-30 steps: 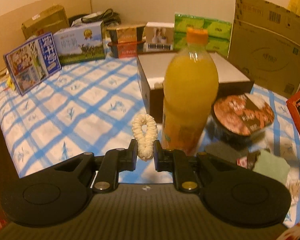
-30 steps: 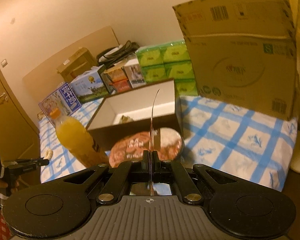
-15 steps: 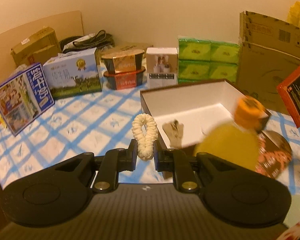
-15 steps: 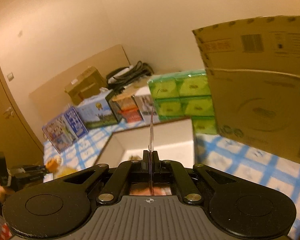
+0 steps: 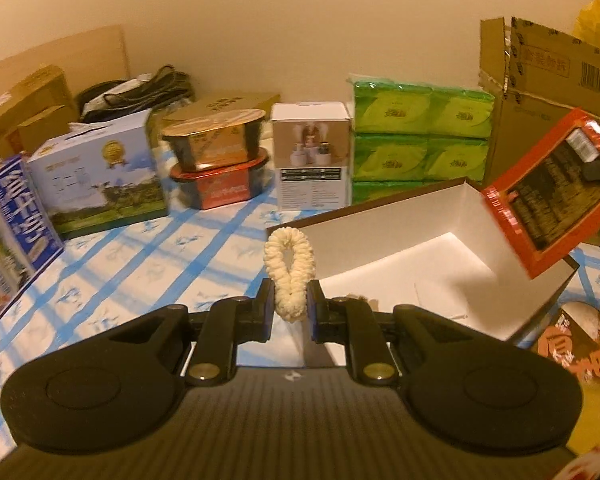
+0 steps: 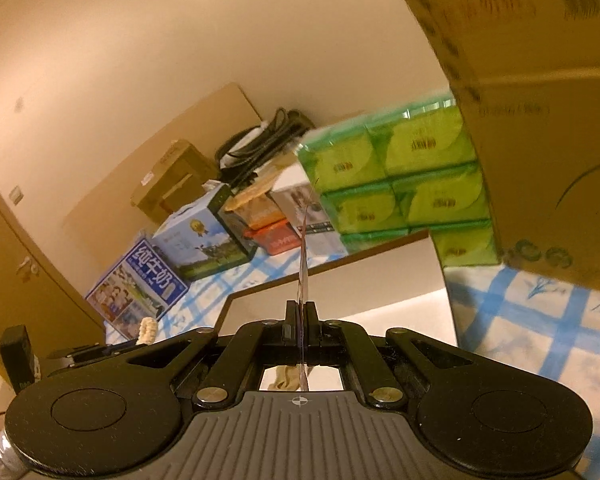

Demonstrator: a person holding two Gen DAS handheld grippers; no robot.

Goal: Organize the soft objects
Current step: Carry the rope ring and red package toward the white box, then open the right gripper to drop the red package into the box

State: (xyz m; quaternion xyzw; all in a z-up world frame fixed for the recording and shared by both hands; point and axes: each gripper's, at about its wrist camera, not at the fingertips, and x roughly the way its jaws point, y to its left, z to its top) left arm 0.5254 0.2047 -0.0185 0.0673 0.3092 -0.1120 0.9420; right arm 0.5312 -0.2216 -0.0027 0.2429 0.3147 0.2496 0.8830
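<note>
Risen and swung right since a second ago: bottle gone from centre, open box (image 5: 440, 256) now filling the left view.

Left gripper (image 5: 291, 312) clamped on cream scrunchie (image 5: 289, 268), loop upright above the jaws, over the box's near-left corner. Just beyond the fingers, a small beige soft item (image 5: 360, 300) on the white box floor, mostly hidden. Right of that, red packet (image 5: 548, 196) held edge-on and pinched flat in the right gripper (image 6: 301, 336), jaws together on it, tilted above the box's right side. Noodle cup (image 5: 576, 348) at lower right, beside the box. Underneath, blue-checked cloth (image 5: 140, 264). Farther back: milk cartons (image 5: 96, 172), stacked bowls (image 5: 216, 160), white carton (image 5: 311, 156), green tissue packs (image 5: 420, 140), cardboard box (image 5: 540, 92) against the wall.
</note>
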